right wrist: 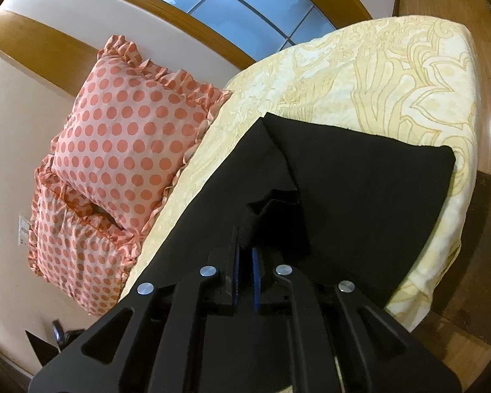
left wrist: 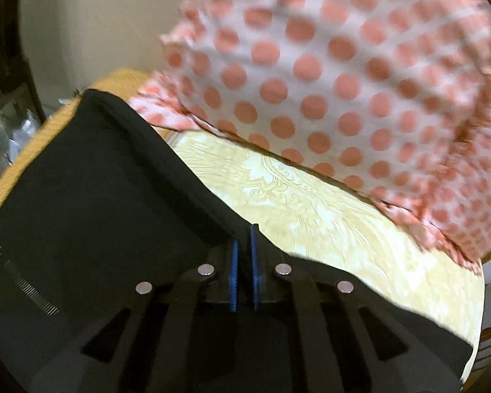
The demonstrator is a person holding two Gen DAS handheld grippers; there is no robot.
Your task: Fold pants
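Beside black pants (right wrist: 343, 180) on yellow bedspread (right wrist: 392, 75): two polka-dot pillows (right wrist: 127, 137).

Bed with what I see lying on it

My view shows the bed (right wrist: 409, 75) in a cream patterned cover, carrying black pants (right wrist: 360, 190) and two polka-dot pillows (right wrist: 127, 137).
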